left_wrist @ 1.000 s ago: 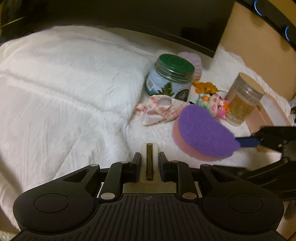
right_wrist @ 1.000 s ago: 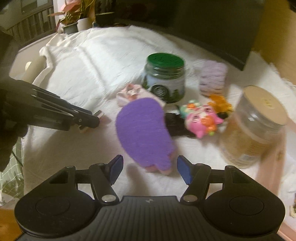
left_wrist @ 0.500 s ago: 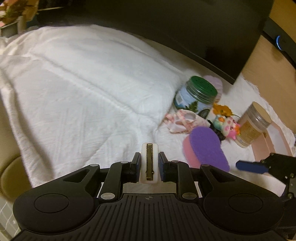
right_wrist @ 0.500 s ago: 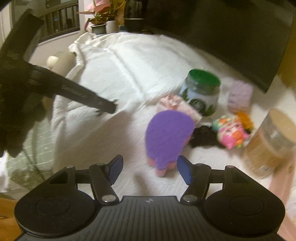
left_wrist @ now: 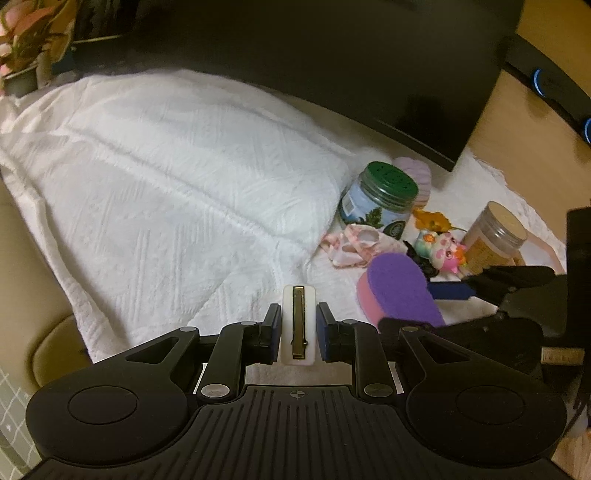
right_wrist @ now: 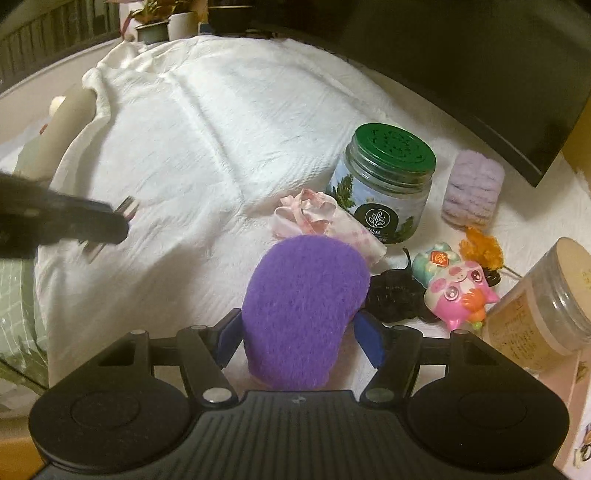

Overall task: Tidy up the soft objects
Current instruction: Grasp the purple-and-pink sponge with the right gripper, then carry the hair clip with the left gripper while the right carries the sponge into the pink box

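A purple-topped pink sponge [right_wrist: 304, 306] lies on the white cloth [right_wrist: 192, 147] between my right gripper's [right_wrist: 299, 332] open blue fingers; it also shows in the left wrist view [left_wrist: 400, 291]. My left gripper [left_wrist: 298, 328] is shut on a white hair clip with a brass bar [left_wrist: 298, 321], held above the cloth left of the sponge. A pink patterned fabric piece [right_wrist: 325, 221], a black scrunchie [right_wrist: 395, 295], a lilac fuzzy roll [right_wrist: 472, 192] and a pink-and-teal squishy toy [right_wrist: 454, 284] lie beyond the sponge.
A green-lidded glass jar [right_wrist: 388, 184] stands behind the fabric. A tan-lidded jar [right_wrist: 546, 306] stands at right by a pink box [right_wrist: 569, 398]. An orange flower [right_wrist: 480, 247] lies by the toy. A dark monitor [left_wrist: 332, 66] stands at the back. Plants [right_wrist: 159, 18] stand far left.
My right gripper has moved forward so its open fingers now flank the sponge. My left gripper holds the clip as before, with little shift.
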{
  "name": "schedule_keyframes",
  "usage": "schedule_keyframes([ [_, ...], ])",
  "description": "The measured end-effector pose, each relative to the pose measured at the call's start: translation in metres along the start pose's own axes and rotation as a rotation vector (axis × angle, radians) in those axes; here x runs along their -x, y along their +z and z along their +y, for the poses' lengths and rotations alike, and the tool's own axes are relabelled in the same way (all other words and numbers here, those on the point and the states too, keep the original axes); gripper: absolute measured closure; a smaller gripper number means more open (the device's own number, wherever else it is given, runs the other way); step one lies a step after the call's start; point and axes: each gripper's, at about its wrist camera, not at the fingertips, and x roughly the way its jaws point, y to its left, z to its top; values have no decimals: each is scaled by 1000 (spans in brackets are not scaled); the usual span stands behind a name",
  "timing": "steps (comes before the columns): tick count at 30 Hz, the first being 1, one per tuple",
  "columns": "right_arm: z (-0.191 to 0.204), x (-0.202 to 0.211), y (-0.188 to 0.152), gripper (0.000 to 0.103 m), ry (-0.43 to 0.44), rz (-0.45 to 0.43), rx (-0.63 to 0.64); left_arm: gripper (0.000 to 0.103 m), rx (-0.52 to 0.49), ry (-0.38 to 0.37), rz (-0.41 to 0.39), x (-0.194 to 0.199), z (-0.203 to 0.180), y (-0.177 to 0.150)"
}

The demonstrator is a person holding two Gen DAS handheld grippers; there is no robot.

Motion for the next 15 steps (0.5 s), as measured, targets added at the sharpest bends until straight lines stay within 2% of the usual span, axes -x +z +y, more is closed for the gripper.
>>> schedule_keyframes([
  [8,1,23,4,41,-6,-52,-16,80,-7,-30,-13,0,0,7],
  [15,-16,71,16,41,-43,-144,-40,80,-66,-63,-64,-3,-16,44],
])
